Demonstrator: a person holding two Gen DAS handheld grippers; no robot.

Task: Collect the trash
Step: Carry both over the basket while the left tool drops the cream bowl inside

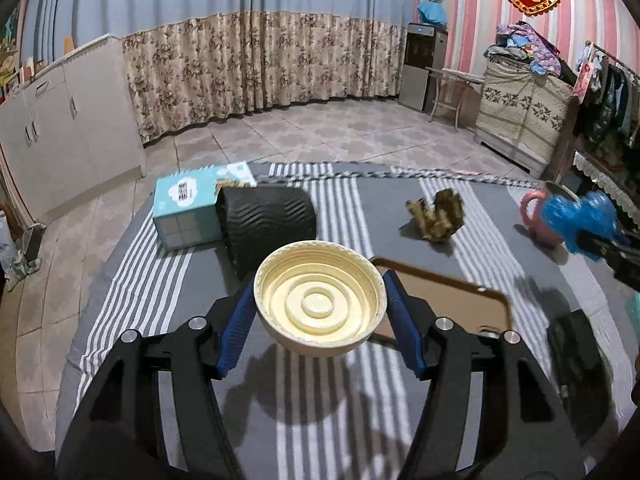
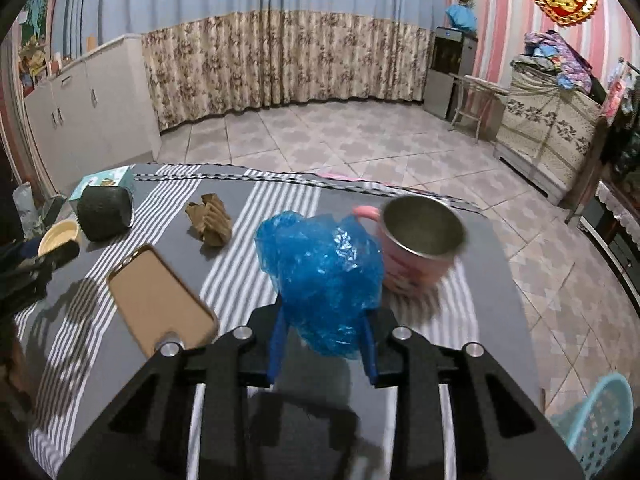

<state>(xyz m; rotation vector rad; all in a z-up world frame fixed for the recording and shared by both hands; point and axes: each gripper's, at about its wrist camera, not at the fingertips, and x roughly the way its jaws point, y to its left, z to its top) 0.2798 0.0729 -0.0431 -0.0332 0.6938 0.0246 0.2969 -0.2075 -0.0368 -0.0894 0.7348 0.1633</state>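
Note:
A cream round plastic lid (image 1: 320, 304) with ringed grooves hangs above the striped tablecloth, and my left gripper (image 1: 320, 300) is shut on its rim with both blue pads (image 1: 404, 320). The same lid (image 2: 60, 236) shows at the left edge of the right wrist view. My right gripper (image 2: 324, 320) is shut on a crumpled blue plastic bag (image 2: 324, 268), lifted off the cloth; that bag (image 1: 576, 216) also shows at the far right of the left wrist view. A crumpled brown paper scrap (image 1: 436, 216) (image 2: 210, 220) lies on the cloth between the two.
On the grey and white striped cloth (image 1: 140, 280) lie a brown phone case (image 2: 160, 300), a pink metal mug (image 2: 420, 248) just behind the bag, a black ribbed cylinder (image 1: 268, 220) and a teal box (image 1: 184, 212). A light-blue basket (image 2: 600, 428) stands off the table's right edge.

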